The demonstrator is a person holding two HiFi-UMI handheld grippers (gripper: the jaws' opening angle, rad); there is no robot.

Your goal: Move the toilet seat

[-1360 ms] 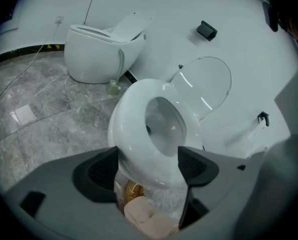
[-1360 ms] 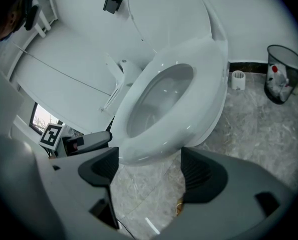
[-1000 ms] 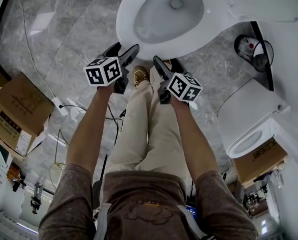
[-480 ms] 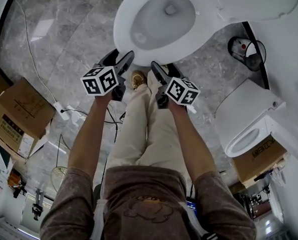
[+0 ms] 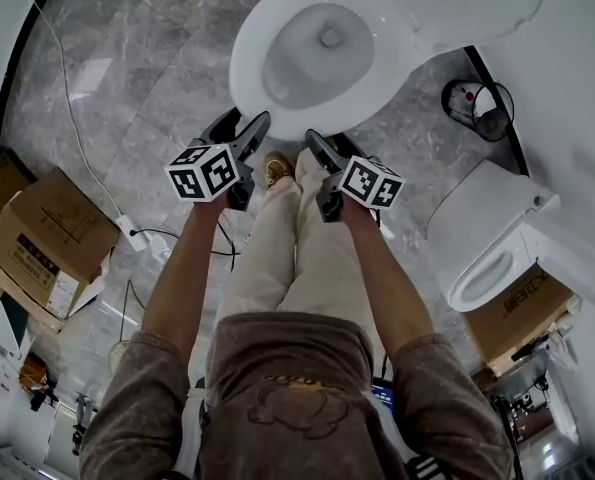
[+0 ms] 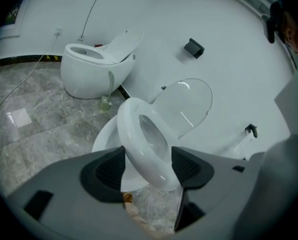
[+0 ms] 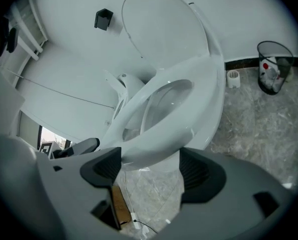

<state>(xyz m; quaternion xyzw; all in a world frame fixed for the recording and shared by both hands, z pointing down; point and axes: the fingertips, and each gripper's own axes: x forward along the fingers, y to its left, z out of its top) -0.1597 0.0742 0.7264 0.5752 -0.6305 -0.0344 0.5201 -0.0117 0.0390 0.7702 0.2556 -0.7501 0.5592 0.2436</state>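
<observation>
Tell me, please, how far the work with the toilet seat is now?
Done: the lid stands upright, and the toilet seat is lifted off the bowl at its front. In hand: the left claw and right claw grip its front edge, and both have just been closing on it. Left, probably: raising it fully to the lid.

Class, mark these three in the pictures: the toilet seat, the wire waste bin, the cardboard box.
seat [image 6: 155,170], left gripper view, front curve of the raised ring.
bin [image 7: 287,66], right gripper view, its mesh wall.
box [image 5: 42,243], head view, its top face.
</observation>
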